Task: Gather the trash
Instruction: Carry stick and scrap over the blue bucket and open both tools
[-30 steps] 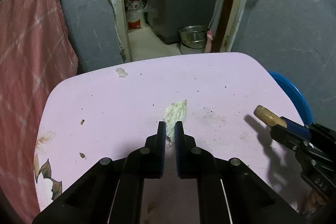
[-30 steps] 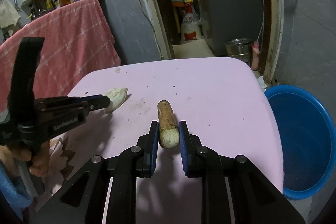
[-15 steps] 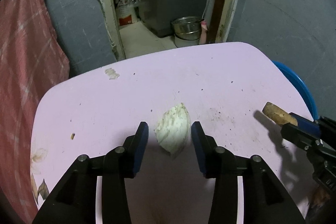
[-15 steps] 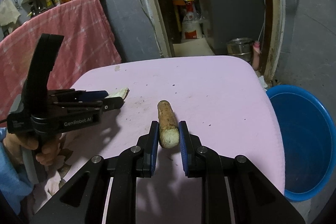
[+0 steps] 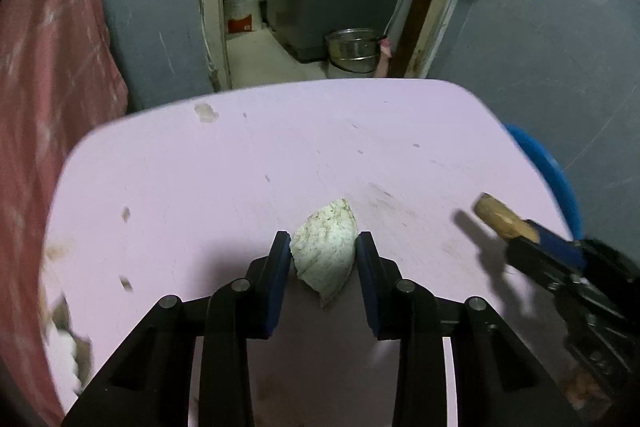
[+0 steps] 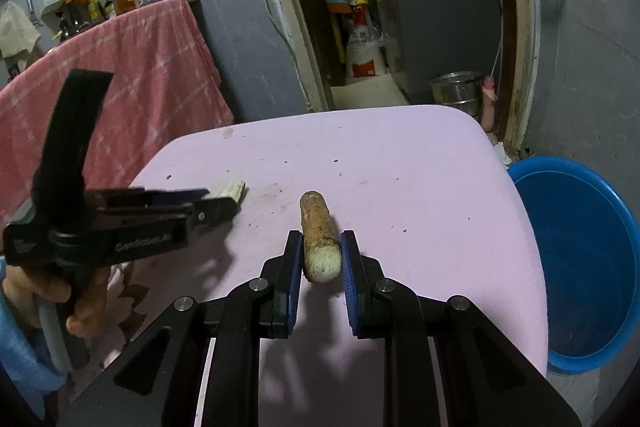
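1. Left wrist view: left gripper (image 5: 323, 259) at 6 o'clock, jaws have just been closing around the pale husk scrap (image 5: 325, 247); right pad looks to touch it, left pad a hair off, so read it as narrow but not yet clamped. Scrap lies on the pink table (image 5: 280, 155), centred between the pads, likely lined up for a pinch across its width
2. Same view: right gripper at 4 o'clock carries the brown cob piece (image 5: 502, 217) clear above the table; blue tub rim (image 5: 552, 171) at 3 o'clock
3. Right wrist view: right gripper (image 6: 321, 259) clamped on the cob's near end, far end pointing 12 o'clock. Blue tub sits at 4 o'clock beside the table edge, presumably the drop point
4. Left gripper at 9 o'clock, hand (image 6: 60, 291) on its grip
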Demonstrator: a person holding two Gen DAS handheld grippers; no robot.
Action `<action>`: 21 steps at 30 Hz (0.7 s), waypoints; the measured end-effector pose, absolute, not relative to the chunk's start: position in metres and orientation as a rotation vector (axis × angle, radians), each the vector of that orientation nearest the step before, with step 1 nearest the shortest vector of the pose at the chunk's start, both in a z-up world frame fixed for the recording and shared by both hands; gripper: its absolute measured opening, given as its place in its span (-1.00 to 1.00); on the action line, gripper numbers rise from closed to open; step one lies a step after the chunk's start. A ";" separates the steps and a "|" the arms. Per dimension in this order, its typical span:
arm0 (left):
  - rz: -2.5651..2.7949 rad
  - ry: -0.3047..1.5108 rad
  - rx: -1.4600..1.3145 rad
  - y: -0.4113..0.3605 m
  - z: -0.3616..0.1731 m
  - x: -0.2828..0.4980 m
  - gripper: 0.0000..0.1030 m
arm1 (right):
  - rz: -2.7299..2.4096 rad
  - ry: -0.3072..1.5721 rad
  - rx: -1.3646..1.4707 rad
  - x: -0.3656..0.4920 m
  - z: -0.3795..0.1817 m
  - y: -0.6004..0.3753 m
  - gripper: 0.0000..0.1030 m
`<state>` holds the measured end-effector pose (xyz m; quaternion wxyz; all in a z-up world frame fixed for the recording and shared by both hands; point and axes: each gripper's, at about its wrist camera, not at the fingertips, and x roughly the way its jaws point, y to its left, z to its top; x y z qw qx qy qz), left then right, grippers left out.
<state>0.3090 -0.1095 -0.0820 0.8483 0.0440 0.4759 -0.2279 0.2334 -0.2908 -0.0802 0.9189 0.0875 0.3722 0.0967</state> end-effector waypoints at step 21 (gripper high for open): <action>-0.485 0.496 -0.134 -0.127 0.026 0.231 -0.45 | 0.126 0.384 0.138 0.169 0.011 -0.313 -0.67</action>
